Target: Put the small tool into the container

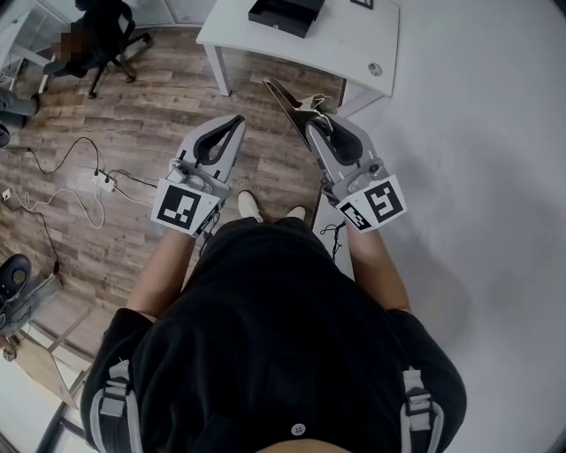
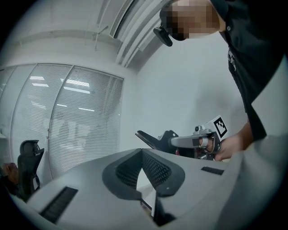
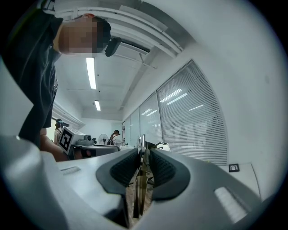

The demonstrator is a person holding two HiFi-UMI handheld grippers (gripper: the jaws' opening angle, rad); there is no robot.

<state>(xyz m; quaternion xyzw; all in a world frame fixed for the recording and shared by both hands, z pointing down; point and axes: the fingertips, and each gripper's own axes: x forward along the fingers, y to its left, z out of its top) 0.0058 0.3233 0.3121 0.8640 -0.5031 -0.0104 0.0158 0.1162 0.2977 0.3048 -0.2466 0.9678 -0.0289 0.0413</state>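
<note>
My right gripper (image 1: 317, 122) is shut on the small tool (image 1: 285, 99), a dark, pointed, plier-like piece that sticks out ahead of the jaws toward the white table (image 1: 354, 40). In the right gripper view the tool's metal blades (image 3: 140, 188) stand edge-on, pinched between the two ribbed pads. A black container (image 1: 286, 13) sits on that table at the far edge. To the left, my left gripper (image 1: 235, 122) is held level beside the right one, its tips (image 2: 142, 152) touching with nothing between them. The left gripper view shows the right gripper (image 2: 173, 140) carrying the tool (image 2: 146, 137).
Both grippers hang over a wooden floor in front of the table's corner. A black office chair (image 1: 106, 35) stands at the far left. A power strip with cables (image 1: 106, 181) lies on the floor to the left. A white surface (image 1: 478, 177) fills the right side.
</note>
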